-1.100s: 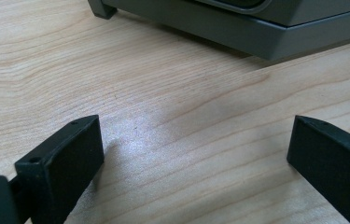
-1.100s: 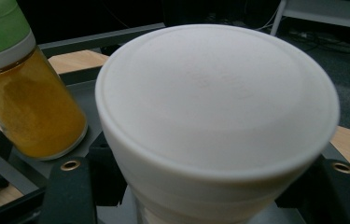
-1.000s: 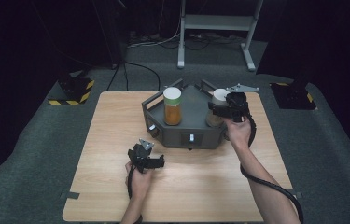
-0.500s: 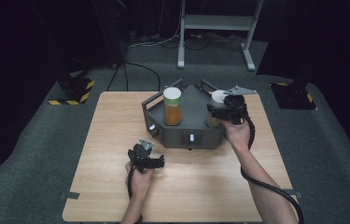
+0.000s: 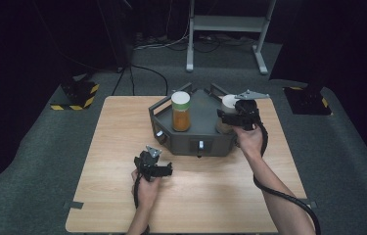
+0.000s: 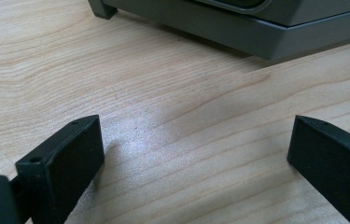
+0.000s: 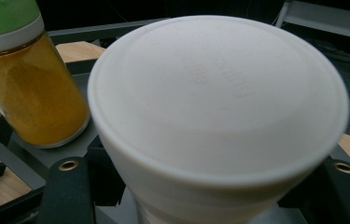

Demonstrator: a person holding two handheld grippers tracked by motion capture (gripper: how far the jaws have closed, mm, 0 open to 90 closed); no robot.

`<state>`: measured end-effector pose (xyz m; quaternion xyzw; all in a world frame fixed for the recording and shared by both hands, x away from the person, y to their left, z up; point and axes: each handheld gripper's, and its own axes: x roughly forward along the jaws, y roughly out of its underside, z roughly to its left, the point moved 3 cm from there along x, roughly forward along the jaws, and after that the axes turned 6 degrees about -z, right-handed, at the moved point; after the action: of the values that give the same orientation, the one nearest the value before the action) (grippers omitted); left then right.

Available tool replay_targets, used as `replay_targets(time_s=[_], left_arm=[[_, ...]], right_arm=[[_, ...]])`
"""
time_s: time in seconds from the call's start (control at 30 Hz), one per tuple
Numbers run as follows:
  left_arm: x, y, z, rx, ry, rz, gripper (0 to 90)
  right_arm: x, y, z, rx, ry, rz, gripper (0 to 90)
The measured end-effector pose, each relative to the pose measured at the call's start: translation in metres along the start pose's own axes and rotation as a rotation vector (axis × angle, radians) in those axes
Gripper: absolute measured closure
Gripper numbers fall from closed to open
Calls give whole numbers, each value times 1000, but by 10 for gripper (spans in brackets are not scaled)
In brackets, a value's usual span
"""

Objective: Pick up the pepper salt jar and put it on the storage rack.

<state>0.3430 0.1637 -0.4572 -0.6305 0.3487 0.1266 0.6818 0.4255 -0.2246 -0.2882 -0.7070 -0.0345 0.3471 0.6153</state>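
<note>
Almost nothing has moved since the earlier frames: both hands sit where they were, and the right gripper's grip looks unchanged. Nearest the person, the left gripper rests low over the bare wooden table, its fingers spread wide with nothing between them, just short of the dark grey tray. Farther on, the right gripper is closed on the white-lidded jar, which stands on the tray's right side; its fingers press the jar's body from either side just below the lid. Beside it, on the tray's left, stands an upright jar of orange powder with a green lid. The step in hand looks like the grasp on the white jar, just settled; the next move probably calls for a straight lift clear of the tray's raised rim, without tipping the neighbouring jar.
</note>
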Motion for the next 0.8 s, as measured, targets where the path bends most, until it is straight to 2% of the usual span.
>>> replay_targets(time_s=[0.4, 0.53, 0.63, 0.8], left_arm=[[0, 0, 0, -1, 0, 0, 37], [0, 0, 0, 0, 1, 0, 37], [0, 0, 0, 0, 0, 0, 37], [0, 0, 0, -1, 0, 0, 37]], right_arm=[[-1, 1, -1, 3, -4, 2, 325], [0, 1, -2, 8, -6, 14, 231], [0, 4, -5, 19, -13, 4, 170], [-1, 7, -10, 41, -24, -4, 103]])
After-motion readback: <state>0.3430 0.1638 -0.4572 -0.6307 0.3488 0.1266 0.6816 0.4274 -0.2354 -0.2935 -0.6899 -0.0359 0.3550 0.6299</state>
